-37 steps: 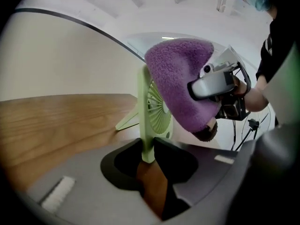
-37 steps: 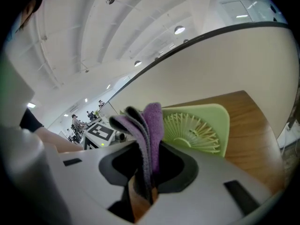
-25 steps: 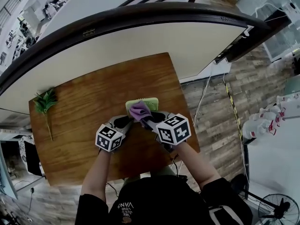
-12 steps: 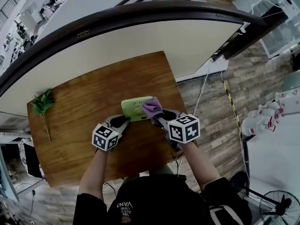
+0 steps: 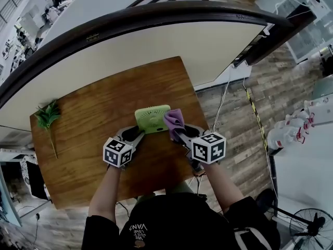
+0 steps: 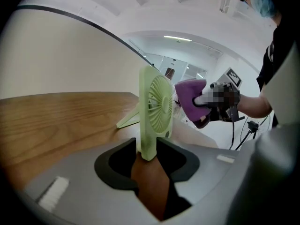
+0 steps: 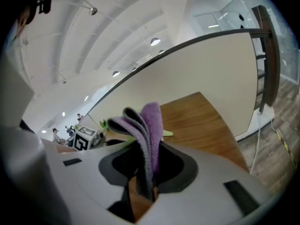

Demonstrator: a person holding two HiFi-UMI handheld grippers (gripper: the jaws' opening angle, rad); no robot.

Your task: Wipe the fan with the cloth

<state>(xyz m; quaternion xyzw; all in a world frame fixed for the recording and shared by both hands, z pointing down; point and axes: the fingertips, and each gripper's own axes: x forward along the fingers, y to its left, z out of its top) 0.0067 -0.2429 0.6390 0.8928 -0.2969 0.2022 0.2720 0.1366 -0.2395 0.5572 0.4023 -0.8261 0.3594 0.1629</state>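
Left gripper view looks straight at your left gripper (image 6: pixel 149 159). Its jaws have just been opening, and the lower edge of the green desk fan (image 6: pixel 157 109) stands between them. The pads seem not to press on it any more, though the gap on each side is too thin to be sure. The fan stands upright on the wooden table (image 5: pixel 83 139), leaning on its little rear stand.

Your right gripper (image 7: pixel 147 170) is clamped on the folded purple cloth (image 7: pixel 150 125), which sticks up out of the jaws. From the head view, the cloth is at the right edge of the fan. I cannot tell if it touches or is only just beside.

I judge that the wiping is under way, at the end of one stroke. For the next stroke you should first hold the fan firmly again, because it looks light and may tip or slide. Then bring the cloth over the grille with soft pressure.

No container is in view. Only a green plant sprig (image 5: pixel 48 113) lies well apart at the left.
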